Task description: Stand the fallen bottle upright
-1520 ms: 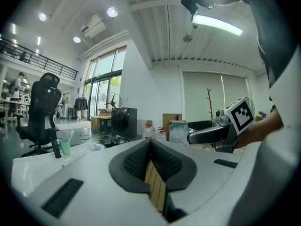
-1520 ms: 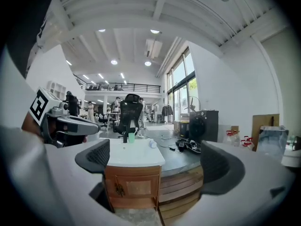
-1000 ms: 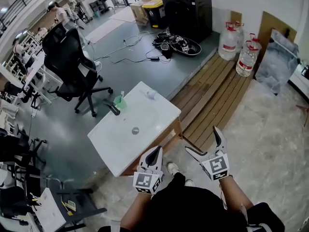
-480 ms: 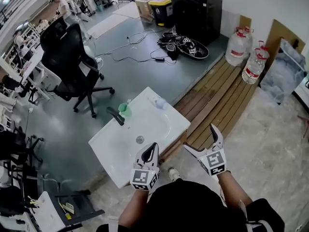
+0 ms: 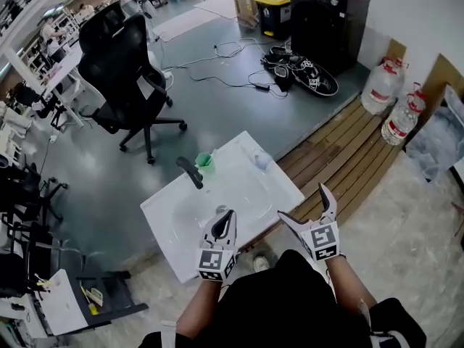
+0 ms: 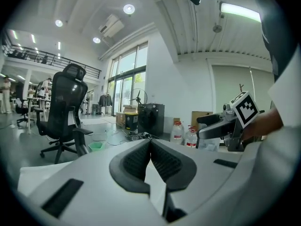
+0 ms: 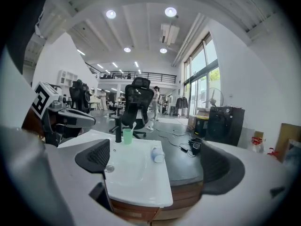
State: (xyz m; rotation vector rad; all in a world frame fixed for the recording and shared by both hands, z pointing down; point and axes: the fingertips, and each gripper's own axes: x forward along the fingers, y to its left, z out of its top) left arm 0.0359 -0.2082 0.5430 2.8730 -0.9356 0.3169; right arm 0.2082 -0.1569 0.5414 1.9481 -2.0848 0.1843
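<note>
My left tool (image 5: 226,217) has its jaws pressed together with nothing between them. My right tool (image 5: 304,204) gapes wide and is also empty. Both hang over the near edge of the white basin counter (image 5: 174,227). The small pale bottle (image 5: 262,159) lies on its side by the counter's far edge, well apart from both tools. A green cup (image 5: 206,163) and a black faucet (image 5: 190,171) stand to its left.

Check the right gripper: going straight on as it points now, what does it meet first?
Likely the white sink, which fills the gap in the open right gripper. The fallen bottle lies beyond, on its far rim. Depth unclear.
</note>
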